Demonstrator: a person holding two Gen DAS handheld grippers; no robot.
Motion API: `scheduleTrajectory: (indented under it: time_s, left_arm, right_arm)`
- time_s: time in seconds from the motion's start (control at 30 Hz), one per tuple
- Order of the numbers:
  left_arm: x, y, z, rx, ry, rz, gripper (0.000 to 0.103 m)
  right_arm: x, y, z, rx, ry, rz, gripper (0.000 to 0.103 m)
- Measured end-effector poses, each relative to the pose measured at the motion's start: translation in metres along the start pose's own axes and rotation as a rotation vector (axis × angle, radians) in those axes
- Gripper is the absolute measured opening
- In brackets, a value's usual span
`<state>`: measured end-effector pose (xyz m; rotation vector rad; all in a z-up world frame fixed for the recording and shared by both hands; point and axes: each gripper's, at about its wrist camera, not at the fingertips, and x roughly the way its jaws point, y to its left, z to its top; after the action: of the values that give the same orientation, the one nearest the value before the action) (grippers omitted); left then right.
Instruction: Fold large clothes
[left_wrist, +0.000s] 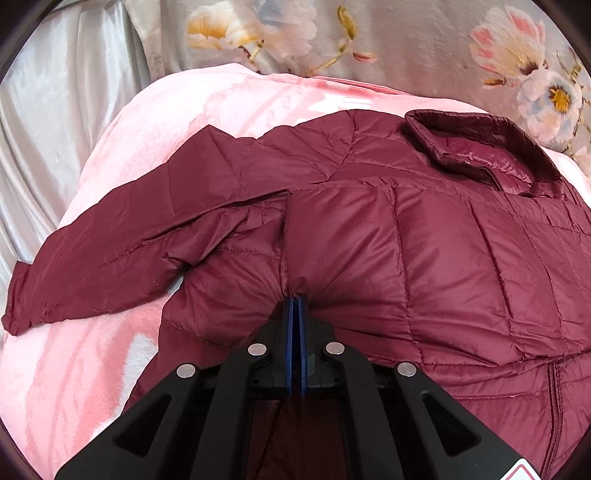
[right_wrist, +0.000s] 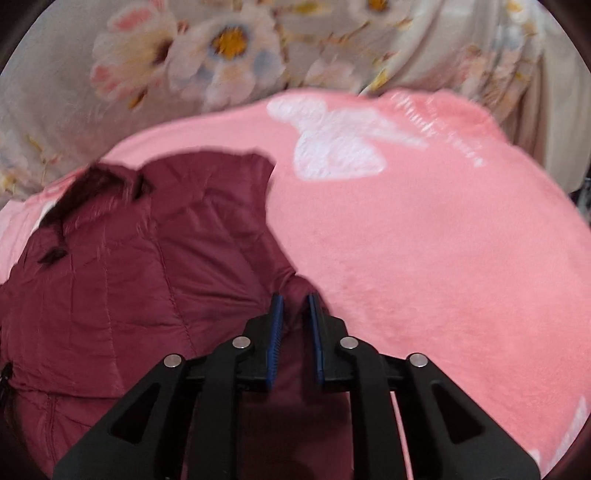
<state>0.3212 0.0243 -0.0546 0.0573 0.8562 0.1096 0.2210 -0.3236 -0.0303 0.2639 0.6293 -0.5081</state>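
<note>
A maroon quilted down jacket (left_wrist: 424, 240) lies on a pink blanket (left_wrist: 122, 122), collar (left_wrist: 469, 147) at the far right, one sleeve (left_wrist: 92, 258) stretched out to the left. My left gripper (left_wrist: 295, 297) is shut on a pinched fold of the jacket's side, near the armpit. In the right wrist view the same jacket (right_wrist: 129, 277) fills the left half. My right gripper (right_wrist: 295, 299) has its jaws a little apart around a bunch of jacket fabric at the jacket's right edge. The view is blurred.
The pink blanket (right_wrist: 424, 258) with a white pattern spreads wide to the right of the jacket. A floral quilt (left_wrist: 369, 40) is bunched up behind it. Silvery satin fabric (left_wrist: 55, 110) lies at the far left.
</note>
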Motion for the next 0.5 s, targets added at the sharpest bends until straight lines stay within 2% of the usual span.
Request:
scheduleTrajectory:
  time_s: [0.03, 0.1, 0.17, 0.23, 0.27, 0.33, 0.4, 0.5]
  left_arm:
    - [-0.001, -0.001, 0.000, 0.004, -0.001, 0.006, 0.002]
    - [-0.002, -0.003, -0.001, 0.010, -0.003, 0.017, 0.004]
    - [-0.003, -0.002, -0.002, 0.006, -0.005, 0.017, 0.007]
    - [-0.003, 0.002, -0.002, -0.015, -0.006, 0.005, 0.014]
    - [-0.003, 0.004, -0.001, -0.024, -0.007, 0.000, 0.017]
    - [-0.003, 0.008, -0.001, -0.050, -0.006, -0.012, 0.036]
    - [-0.002, 0.011, -0.001, -0.065, -0.003, -0.030, 0.042]
    - [-0.002, 0.011, -0.002, -0.065, -0.002, -0.031, 0.044]
  right_arm:
    - [-0.018, 0.015, 0.003, -0.029, -0.036, 0.050, 0.017]
    - [-0.038, 0.049, 0.005, -0.099, -0.049, 0.160, 0.017]
    - [-0.046, 0.089, 0.002, -0.177, -0.023, 0.285, 0.017]
    - [-0.046, 0.121, -0.007, -0.231, 0.008, 0.354, 0.018]
    - [-0.042, 0.139, -0.014, -0.263, 0.021, 0.364, 0.018]
    - [-0.034, 0.159, -0.025, -0.293, 0.052, 0.378, 0.018]
    - [-0.021, 0.170, -0.038, -0.303, 0.108, 0.385, 0.018]
    - [-0.007, 0.174, -0.050, -0.303, 0.161, 0.366, 0.018]
